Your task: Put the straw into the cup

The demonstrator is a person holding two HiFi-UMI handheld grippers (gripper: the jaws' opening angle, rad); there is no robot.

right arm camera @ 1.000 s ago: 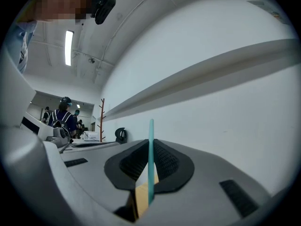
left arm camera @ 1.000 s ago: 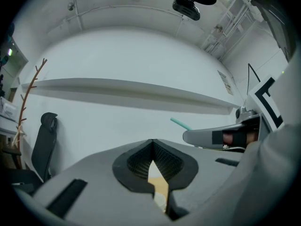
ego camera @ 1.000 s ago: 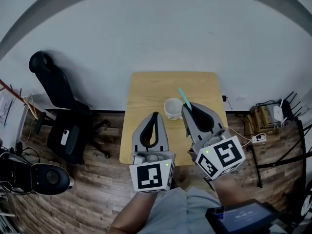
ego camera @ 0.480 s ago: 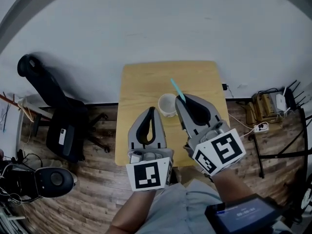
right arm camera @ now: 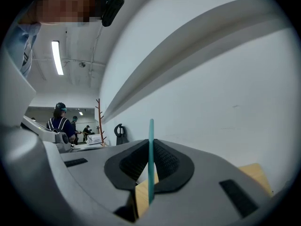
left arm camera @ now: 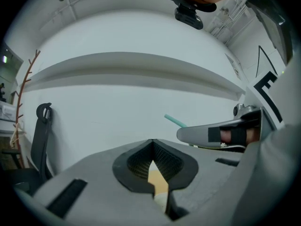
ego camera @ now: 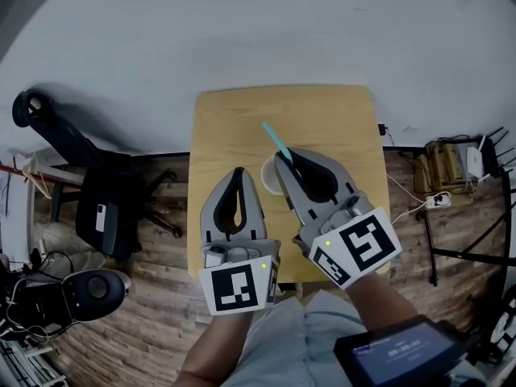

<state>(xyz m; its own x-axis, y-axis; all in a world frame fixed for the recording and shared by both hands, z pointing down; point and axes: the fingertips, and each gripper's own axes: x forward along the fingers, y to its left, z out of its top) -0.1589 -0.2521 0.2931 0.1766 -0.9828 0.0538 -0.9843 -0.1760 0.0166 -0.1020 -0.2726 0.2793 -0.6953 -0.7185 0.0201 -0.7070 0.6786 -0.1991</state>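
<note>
Overall, the step in hand was judged to be the carrying of the straw toward the cup, with the insertion not yet done. The right gripper point(ego camera: 281, 159) had its jaws closed on the teal straw point(ego camera: 276, 140). The straw was pinched near one end, so most of its length stood out beyond the jaw tips and slanted away from the person over the table point(ego camera: 322, 115). In the right gripper view it ran upright between the two pads. The white cup point(ego camera: 268, 176) stood on the table just beside the right jaws and was partly covered by them in the head view. The straw's free end lay past the cup's far side, not over its mouth. The next move was therefore judged to call for drawing the gripper back and tipping it until the free end pointed down into the mouth, then lowering it and parting the jaws. The left gripper point(ego camera: 239, 170) hovered near the cup's left side, its jaws drawn together to a thin slit and holding nothing; it was placed where it could steady the cup if needed. Little stood in the way, though the right gripper hid part of the rim from above, and a push of the straw against the rim could tip the cup. An office chair point(ego camera: 89, 176) stood left of the table, and a power strip point(ego camera: 439, 200) with cables lay on the wooden floor point(ego camera: 161, 329) to the right, both well apart from the work.
</note>
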